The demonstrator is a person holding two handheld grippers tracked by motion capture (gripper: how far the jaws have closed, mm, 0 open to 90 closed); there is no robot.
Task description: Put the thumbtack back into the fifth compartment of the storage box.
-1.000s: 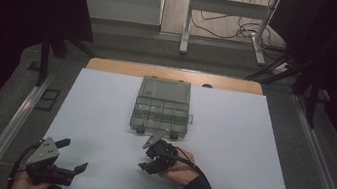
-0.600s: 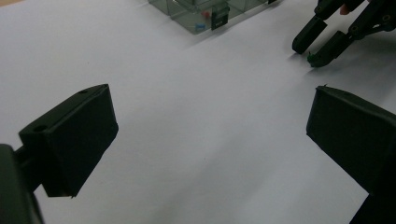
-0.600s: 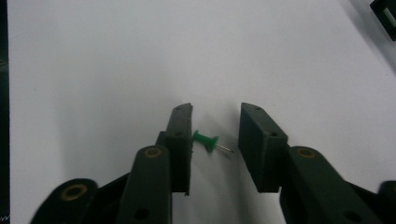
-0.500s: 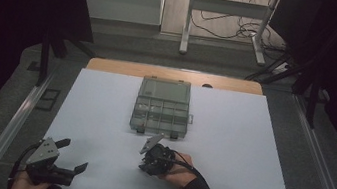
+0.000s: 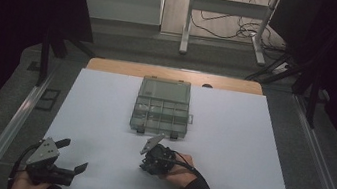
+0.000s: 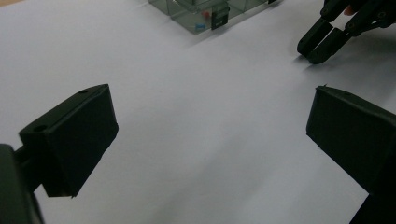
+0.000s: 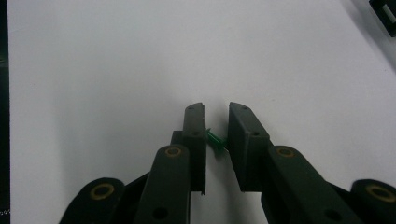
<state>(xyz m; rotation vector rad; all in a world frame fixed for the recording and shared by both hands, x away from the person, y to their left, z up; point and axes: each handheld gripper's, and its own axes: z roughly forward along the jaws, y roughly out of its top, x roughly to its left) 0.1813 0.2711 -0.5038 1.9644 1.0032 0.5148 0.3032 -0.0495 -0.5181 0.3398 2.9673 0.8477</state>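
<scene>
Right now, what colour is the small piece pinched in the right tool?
Green. The small piece sits between the right tool's jaws, clearest in the right gripper view.

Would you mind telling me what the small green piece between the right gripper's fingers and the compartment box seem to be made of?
The small green piece looks like moulded plastic: uniform bright green, slightly glossy, though too small to be sure. The compartment box appears to be clear, smoky plastic: its dividers show through the walls, with a smooth sheen.

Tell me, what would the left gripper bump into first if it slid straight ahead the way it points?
Probably the right gripper, shut on a small green piece; depth is unclear. The left gripper points right across the white sheet.
</scene>
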